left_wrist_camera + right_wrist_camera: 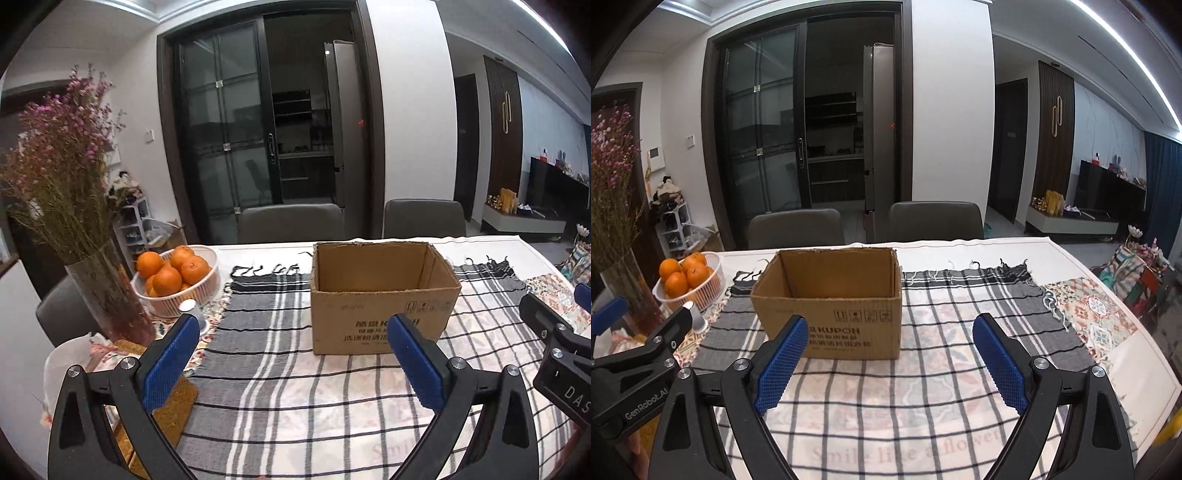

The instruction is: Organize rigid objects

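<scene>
Two grippers, left [295, 363] and right [890, 363], jaws wide; one cardboard box [831, 295]; two chairs [796, 227].

Before me an open-topped brown cardboard box [834, 306] stands upright on the checked cloth [923, 387], flaps absent, interior bare as far as I see. Its printed front wall faces me; dark lettering runs along the lower part.

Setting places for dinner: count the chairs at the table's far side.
2: one chair behind the box, another chair to its right. Others may be hidden.
</scene>
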`<action>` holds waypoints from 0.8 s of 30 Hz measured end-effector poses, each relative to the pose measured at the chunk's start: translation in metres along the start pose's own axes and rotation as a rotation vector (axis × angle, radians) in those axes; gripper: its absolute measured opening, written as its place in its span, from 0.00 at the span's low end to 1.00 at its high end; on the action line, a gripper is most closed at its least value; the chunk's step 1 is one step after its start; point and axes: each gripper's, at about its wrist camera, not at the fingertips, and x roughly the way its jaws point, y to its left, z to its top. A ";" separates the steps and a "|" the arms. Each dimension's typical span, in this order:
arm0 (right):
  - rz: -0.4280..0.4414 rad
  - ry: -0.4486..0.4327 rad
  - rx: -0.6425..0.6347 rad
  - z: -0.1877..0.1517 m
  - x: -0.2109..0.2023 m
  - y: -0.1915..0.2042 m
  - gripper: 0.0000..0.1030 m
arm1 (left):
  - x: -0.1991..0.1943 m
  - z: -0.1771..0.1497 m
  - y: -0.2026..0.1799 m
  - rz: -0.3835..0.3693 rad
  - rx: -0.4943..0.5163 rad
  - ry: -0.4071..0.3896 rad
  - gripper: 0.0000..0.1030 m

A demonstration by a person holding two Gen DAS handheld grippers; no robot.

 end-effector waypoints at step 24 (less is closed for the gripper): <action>0.062 -0.005 0.035 -0.023 -0.027 -0.009 0.89 | -0.035 -0.016 0.005 -0.025 -0.006 -0.050 1.00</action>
